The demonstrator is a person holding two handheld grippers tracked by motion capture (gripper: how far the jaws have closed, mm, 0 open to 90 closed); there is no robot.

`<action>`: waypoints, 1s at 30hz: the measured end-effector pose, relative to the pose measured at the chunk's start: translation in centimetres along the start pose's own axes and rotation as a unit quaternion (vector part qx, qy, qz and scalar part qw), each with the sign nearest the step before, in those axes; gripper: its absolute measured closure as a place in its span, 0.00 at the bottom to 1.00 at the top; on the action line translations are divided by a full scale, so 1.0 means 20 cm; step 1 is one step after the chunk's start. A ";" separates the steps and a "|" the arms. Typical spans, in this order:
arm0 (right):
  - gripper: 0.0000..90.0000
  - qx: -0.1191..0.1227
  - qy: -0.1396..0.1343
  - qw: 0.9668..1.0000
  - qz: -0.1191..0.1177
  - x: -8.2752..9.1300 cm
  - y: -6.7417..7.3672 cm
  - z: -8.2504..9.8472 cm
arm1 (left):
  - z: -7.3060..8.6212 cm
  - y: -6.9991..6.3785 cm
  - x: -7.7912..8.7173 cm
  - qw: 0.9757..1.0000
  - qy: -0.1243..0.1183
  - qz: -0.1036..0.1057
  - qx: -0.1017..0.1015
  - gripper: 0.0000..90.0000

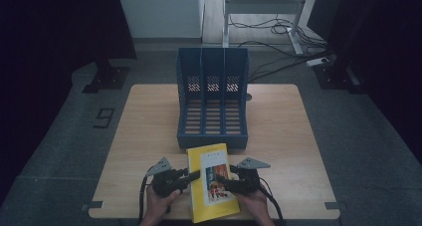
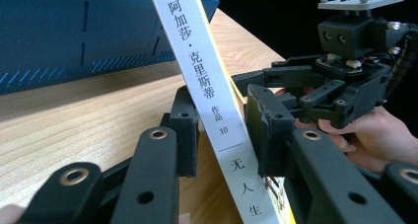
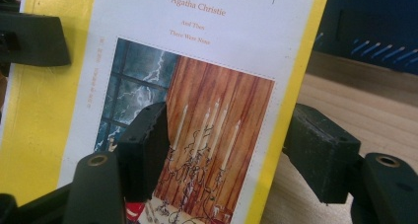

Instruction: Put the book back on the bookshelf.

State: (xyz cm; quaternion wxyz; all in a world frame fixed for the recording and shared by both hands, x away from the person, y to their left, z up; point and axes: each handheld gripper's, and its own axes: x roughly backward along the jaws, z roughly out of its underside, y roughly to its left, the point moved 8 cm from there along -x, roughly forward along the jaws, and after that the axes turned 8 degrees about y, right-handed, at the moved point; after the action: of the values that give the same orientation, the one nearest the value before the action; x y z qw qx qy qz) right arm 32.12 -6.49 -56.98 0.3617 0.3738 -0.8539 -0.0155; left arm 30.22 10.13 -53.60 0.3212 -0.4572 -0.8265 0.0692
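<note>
We have the yellow book (image 1: 211,186) at the near edge of the desk (image 1: 278,126), just in front of the blue file rack (image 1: 212,99), which stands at the middle of the desk.

Our left gripper (image 2: 219,135) straddles the white spine; one pad sits against it, but a thin gap shows at the other, so we judge the grip not yet firm.

Our right gripper (image 3: 236,150) reaches over the opposite long edge, with one jaw lying on the cover and the other standing clear of the yellow edge, so it holds nothing.

The book looks like a paperback: light, fairly stiff along the spine, with a glossy cover that may slip. We would grip across the spine, where the pages cannot fan open.
</note>
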 end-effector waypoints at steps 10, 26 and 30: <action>0.42 0.021 -0.032 0.999 0.000 0.03 0.04 -0.03 | -0.02 -0.02 0.01 1.000 -0.003 0.003 0.000 0.75; 0.47 0.037 -0.047 0.998 -0.022 0.04 0.08 -0.04 | -0.01 -0.02 0.01 1.000 0.005 0.005 0.001 0.76; 0.46 0.030 -0.045 0.998 -0.023 0.03 0.06 -0.03 | -0.01 -0.01 0.01 1.000 0.008 0.000 0.005 0.76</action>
State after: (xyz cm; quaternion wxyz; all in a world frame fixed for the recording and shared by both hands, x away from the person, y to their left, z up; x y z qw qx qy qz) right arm 31.43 -5.84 -55.68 0.3111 0.4025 -0.8608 -0.0152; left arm 30.10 10.07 -53.37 0.3305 -0.4559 -0.8235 0.0698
